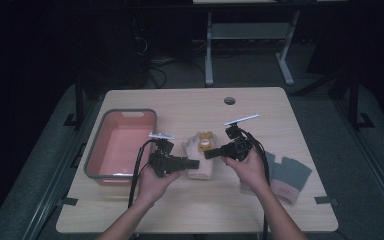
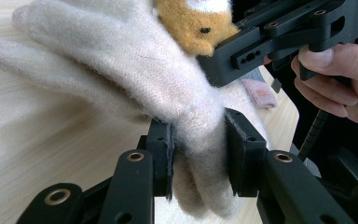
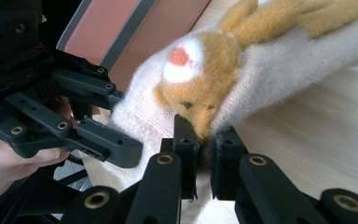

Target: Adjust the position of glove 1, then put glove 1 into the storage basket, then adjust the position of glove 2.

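From the high view, a cream glove (image 1: pixel 200 159) with a small orange bear patch (image 1: pixel 206 142) lies on the counter (image 1: pixel 195 210) between the two grippers, just right of the pink bin (image 1: pixel 121 145). The left gripper (image 1: pixel 192 164) comes at it from the left and the right gripper (image 1: pixel 210 153) from the right, so both hands are equally near and the fingers point toward each other across the glove. A grey glove (image 1: pixel 287 176) lies flat further right, partly under the right forearm. In the left gripper view, the left gripper (image 2: pixel 198 156) has its fingers clamped on a bunched fold of the cream glove (image 2: pixel 135 70), whose long axis runs away up and to the left; the right gripper's black fingers (image 2: pixel 261 39) press in by the bear (image 2: pixel 193 21). How much of the glove rests on the counter here is hard to make out. In the right gripper view, the right gripper (image 3: pixel 206 161) has its fingers nearly together, pinching the glove (image 3: pixel 279 74) edge right under the bear's (image 3: pixel 191 86) chin; the bin (image 3: pixel 130 23) sits behind, cut off at the top. The likely next move is a lift toward the bin, which lies on the left hand's side. The glove's far end is out of frame.
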